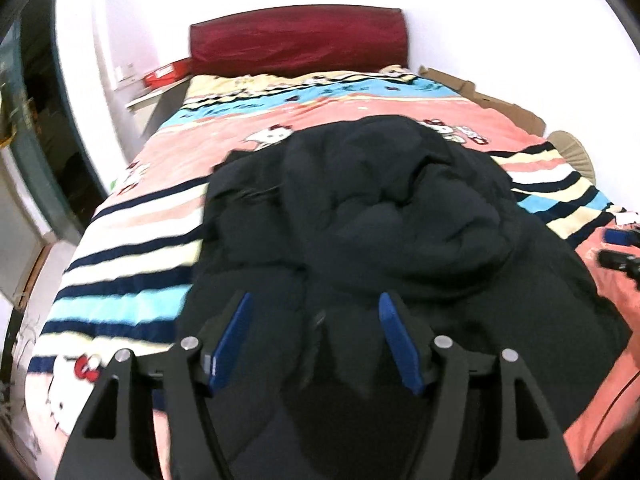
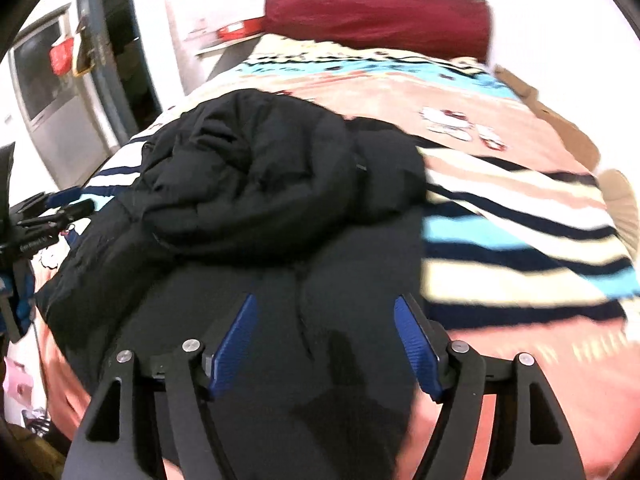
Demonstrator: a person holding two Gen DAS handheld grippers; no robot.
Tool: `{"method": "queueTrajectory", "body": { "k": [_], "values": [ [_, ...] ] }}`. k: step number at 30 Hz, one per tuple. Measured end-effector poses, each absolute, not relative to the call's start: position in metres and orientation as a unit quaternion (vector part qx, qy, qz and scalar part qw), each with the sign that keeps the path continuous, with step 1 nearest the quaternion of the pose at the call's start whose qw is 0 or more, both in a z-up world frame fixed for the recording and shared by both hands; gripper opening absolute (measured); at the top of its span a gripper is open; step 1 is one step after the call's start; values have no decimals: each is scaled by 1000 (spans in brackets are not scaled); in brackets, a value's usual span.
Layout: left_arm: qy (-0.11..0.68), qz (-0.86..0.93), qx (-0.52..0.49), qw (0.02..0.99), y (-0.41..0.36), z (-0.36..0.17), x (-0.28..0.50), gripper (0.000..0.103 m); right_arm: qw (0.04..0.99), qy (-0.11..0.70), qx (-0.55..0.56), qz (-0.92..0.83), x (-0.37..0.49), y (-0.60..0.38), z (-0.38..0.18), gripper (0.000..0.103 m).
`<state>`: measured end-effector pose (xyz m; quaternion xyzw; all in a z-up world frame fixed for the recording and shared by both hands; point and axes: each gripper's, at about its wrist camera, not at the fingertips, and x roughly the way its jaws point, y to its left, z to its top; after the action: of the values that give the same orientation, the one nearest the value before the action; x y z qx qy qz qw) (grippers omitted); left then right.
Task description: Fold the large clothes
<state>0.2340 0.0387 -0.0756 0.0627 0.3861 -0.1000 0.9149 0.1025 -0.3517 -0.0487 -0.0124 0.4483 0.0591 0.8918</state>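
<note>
Both the left gripper and right gripper are held wide open, empty, above the black jacket.

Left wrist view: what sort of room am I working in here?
Most likely a bedroom: a bed with a striped cartoon-cat blanket, a dark red headboard against the wall, and a black jacket lying on the blanket.

The bed before me carried a pink blanket with cartoon cats and bands of navy, cream and light blue. My black padded coat lay directly on it, bunched into a mound near the middle, with a dark red cushion at the head.
</note>
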Motion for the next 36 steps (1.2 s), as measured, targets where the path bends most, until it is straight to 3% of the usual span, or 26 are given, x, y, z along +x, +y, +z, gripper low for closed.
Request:
{"method": "queueTrajectory", "body": {
  "k": [10,19,36],
  "values": [
    [407,-25,7,913,140,-87,179,65,887,460,28,2,37,-402,-54,76],
    [457,-23,-104,883,205,-131,159,65,857,511,60,24,35,-402,-99,81],
    [488,-128,-268,821,210,-180,152,65,821,557,102,74,38,-395,-134,85]
  ]
}}
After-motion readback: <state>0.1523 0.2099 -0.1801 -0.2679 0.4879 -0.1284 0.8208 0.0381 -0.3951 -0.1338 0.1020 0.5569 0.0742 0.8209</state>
